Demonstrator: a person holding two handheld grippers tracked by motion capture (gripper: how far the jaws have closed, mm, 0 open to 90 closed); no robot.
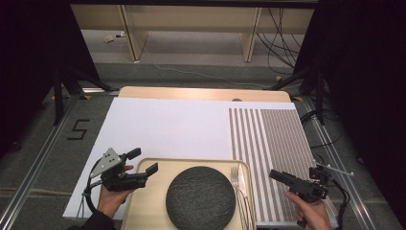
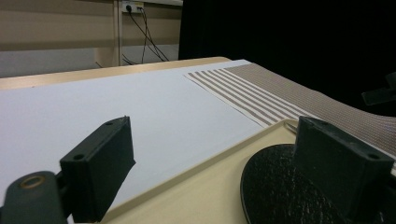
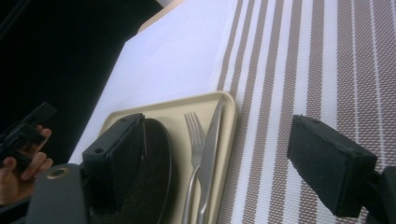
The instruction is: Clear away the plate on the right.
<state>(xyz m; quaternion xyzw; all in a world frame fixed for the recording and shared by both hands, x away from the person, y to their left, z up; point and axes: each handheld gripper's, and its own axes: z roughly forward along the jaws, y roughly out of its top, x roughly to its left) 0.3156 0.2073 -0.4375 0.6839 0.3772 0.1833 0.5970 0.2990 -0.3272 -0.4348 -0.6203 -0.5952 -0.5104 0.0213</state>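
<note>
A cream tray lies at the table's near edge with a dark round plate on it. Along the tray's right side rest a fork and a knife. My left gripper hovers at the tray's left corner, open and holding nothing. Its view has the jaws wide apart, with the plate low on the right. My right gripper is over the striped placemat, right of the tray. It is open and holds nothing, with the fork and knife beyond it.
A white sheet covers the table's left and middle, and the wooden tabletop shows at the far edge. Black stands and cables flank the table on the floor. A hand holding the other gripper appears at the left of the right gripper view.
</note>
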